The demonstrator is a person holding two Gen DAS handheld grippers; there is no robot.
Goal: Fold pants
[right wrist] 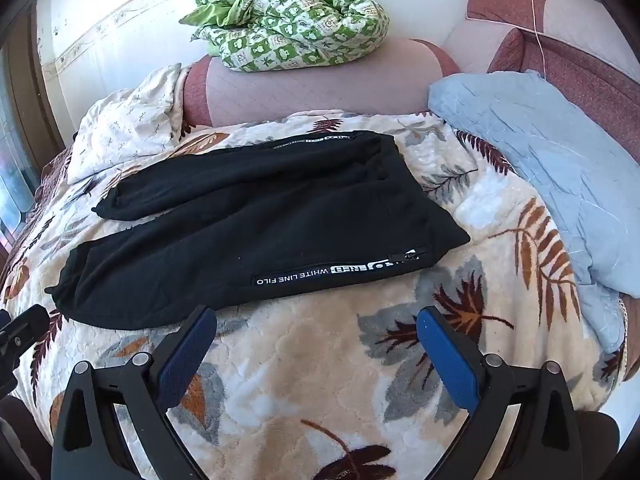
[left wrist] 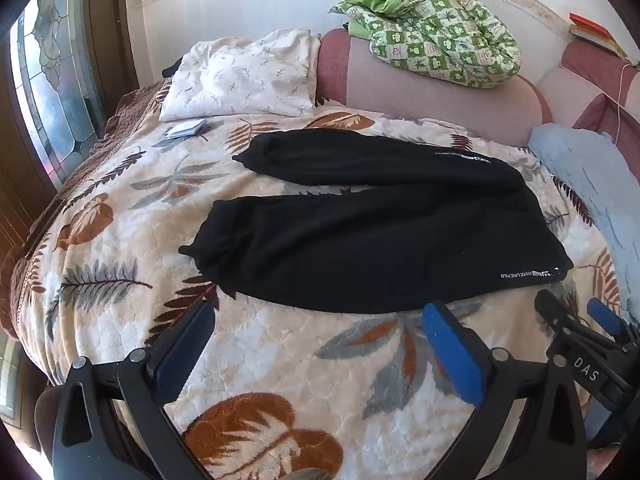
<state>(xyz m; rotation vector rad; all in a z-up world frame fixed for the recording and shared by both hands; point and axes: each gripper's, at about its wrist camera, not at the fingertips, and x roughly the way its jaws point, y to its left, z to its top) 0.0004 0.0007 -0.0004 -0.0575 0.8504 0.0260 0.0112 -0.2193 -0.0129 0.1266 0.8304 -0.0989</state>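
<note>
Only the left wrist view shows small cards [left wrist: 185, 128] beside black pants [left wrist: 380, 232].

My pants [right wrist: 256, 232] are soft matt black knit cloth, with a smooth printed white-lettered strip [right wrist: 340, 270] along the pocket. They lie on a plush, fleecy blanket [right wrist: 320, 380] with an embossed, slightly shiny pile. My left tool [left wrist: 320, 336] and my right tool [right wrist: 316, 332] have matt black plastic arms, metal rivets and finely textured blue pads [right wrist: 452, 360]. The blue quilt [right wrist: 540, 168] looks like crinkled stitched cloth; the green checked bedding [right wrist: 296, 28] is smooth printed cotton.
</note>
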